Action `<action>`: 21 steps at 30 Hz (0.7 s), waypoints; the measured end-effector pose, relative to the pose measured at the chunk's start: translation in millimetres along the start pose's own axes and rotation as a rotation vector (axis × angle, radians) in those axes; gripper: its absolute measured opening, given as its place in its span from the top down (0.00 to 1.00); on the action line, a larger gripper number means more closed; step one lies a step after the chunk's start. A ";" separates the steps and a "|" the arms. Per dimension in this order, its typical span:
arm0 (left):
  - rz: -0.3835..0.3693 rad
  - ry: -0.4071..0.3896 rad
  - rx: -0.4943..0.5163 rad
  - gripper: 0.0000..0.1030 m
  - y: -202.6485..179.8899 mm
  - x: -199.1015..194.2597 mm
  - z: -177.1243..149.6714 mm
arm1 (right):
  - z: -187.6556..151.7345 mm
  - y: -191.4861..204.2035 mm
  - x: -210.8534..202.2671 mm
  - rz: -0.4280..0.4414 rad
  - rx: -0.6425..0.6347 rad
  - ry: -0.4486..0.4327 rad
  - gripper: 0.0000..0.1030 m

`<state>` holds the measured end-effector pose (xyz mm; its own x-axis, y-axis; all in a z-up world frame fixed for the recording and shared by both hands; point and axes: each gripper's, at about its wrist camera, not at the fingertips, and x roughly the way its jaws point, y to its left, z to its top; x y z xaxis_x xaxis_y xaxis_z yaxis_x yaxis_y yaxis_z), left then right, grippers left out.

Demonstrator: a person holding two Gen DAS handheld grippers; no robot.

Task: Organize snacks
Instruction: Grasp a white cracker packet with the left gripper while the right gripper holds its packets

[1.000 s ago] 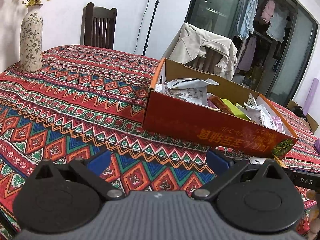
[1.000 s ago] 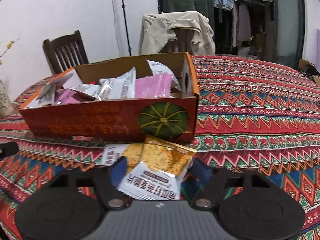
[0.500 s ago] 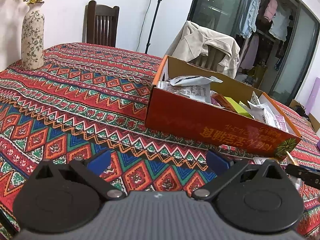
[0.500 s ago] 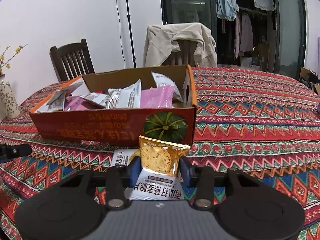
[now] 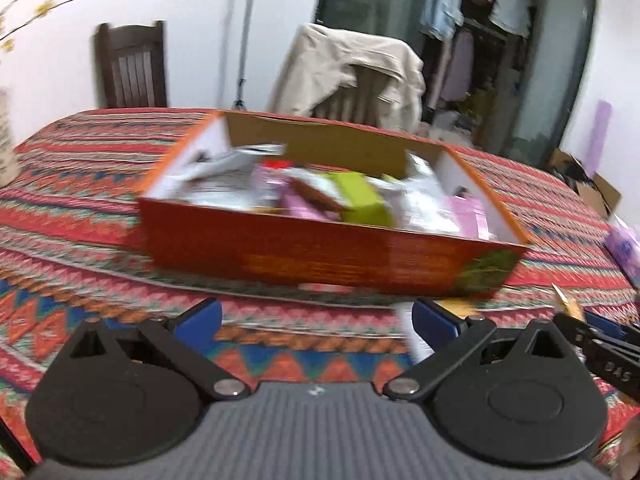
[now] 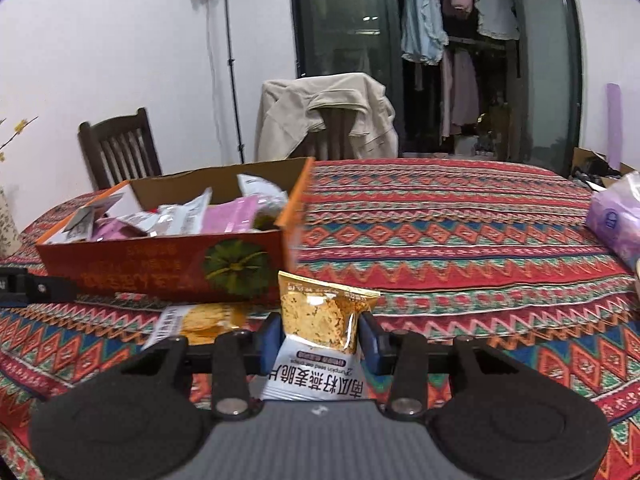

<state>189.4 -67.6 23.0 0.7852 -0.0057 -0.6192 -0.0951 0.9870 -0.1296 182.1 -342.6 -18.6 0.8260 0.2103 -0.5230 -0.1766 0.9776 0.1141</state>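
Your right gripper (image 6: 320,336) has just closed its jaws on a gold-and-white snack packet (image 6: 322,332), the blue pads (image 6: 269,336) pressing both of its sides so it stands upright between them, lifted off the patterned tablecloth (image 6: 460,248). Just beside it on the left, a second packet (image 6: 196,320) of the same kind lies flat on the cloth, in front of the orange cardboard box (image 6: 160,264) (already holding pink and white wrappers). Your left gripper (image 5: 316,320) is spread wide with nothing between its fingers, facing the box's long side (image 5: 320,256); that view is blurred. A purple tissue pack (image 6: 616,216) sits well apart on the right.
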 end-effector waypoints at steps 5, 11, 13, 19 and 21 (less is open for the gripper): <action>0.004 0.051 0.029 0.00 -51.0 25.6 -2.6 | -2.7 -17.5 0.3 -0.010 0.052 -0.038 0.61; 0.055 0.111 -0.003 0.00 -80.8 53.7 -10.0 | -4.2 -27.7 1.0 -0.016 0.102 -0.044 0.60; 0.078 0.119 -0.014 0.00 -89.0 59.1 -14.7 | -4.8 -31.6 1.1 -0.020 0.118 -0.040 0.61; 0.172 0.102 0.027 0.00 -113.7 72.7 -22.1 | -6.3 -33.6 0.8 -0.014 0.124 -0.042 0.60; 0.184 0.083 0.034 0.00 -117.7 73.2 -25.6 | -6.3 -32.2 0.5 -0.013 0.122 -0.039 0.60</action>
<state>242.5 -188.3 -26.9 0.7030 0.1630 -0.6922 -0.2105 0.9775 0.0164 184.8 -374.0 -27.8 0.8484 0.1954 -0.4919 -0.1018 0.9723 0.2106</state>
